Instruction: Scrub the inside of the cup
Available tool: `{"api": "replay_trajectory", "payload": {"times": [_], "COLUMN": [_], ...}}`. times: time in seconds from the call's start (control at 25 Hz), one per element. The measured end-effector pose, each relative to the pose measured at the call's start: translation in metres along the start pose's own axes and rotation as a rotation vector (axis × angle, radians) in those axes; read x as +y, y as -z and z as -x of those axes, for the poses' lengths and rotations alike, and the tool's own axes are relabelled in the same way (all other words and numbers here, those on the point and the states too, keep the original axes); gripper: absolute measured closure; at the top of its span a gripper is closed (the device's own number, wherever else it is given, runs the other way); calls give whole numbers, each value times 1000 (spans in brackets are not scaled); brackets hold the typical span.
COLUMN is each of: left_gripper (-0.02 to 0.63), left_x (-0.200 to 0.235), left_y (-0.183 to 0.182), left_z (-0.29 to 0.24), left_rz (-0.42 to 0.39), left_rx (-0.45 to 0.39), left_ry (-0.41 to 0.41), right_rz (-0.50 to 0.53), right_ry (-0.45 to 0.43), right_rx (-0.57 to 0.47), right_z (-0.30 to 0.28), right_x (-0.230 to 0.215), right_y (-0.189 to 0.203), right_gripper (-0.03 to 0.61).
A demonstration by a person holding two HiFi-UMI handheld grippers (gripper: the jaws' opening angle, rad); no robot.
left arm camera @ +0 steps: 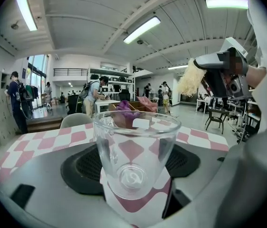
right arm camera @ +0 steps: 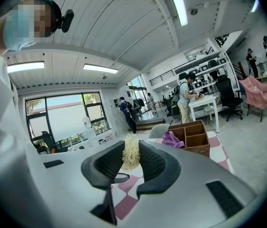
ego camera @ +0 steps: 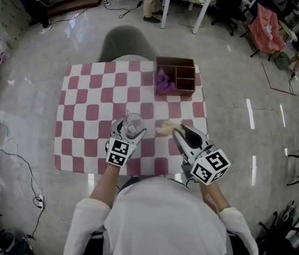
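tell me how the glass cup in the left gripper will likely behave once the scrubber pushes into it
The clear glass cup looks smooth-walled, so it could slip or twist between the left gripper's jaws under scrubbing force. It seems rigid but probably fragile, so squeezing harder is risky. The fibre scrubber in the right gripper looks soft, likely pushing gently.

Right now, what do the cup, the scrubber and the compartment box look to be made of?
Cup: clear glass, or maybe hard clear plastic; glossy, and the checkered cloth shows through it.
Scrubber: a pale, straw-coloured tangle of thin fibres, matte; probably plant fibre or plastic strands.
Box: brown wood, or wood-look board, with a dull finish.
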State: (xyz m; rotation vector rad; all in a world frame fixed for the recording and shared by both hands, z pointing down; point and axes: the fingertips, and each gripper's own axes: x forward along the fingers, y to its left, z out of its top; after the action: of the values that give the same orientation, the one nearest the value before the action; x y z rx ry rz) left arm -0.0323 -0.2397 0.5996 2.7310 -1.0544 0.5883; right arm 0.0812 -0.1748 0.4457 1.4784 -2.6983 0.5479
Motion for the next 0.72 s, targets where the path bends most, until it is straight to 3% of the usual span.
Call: {"api": "replay_trajectory", "payload": {"times": [0.72], "left_gripper": [235], "left_x": [3], "left_y": [31], "left_z": [-25], "left_rz": [61], "left_rx": [42], "left_ry": [42], "right_rz": [2], "right_ry": [36], "right_rx": [32], "right_z": [-3], "right_x": [-5], "right_y": [8], "right_gripper": [472]}}
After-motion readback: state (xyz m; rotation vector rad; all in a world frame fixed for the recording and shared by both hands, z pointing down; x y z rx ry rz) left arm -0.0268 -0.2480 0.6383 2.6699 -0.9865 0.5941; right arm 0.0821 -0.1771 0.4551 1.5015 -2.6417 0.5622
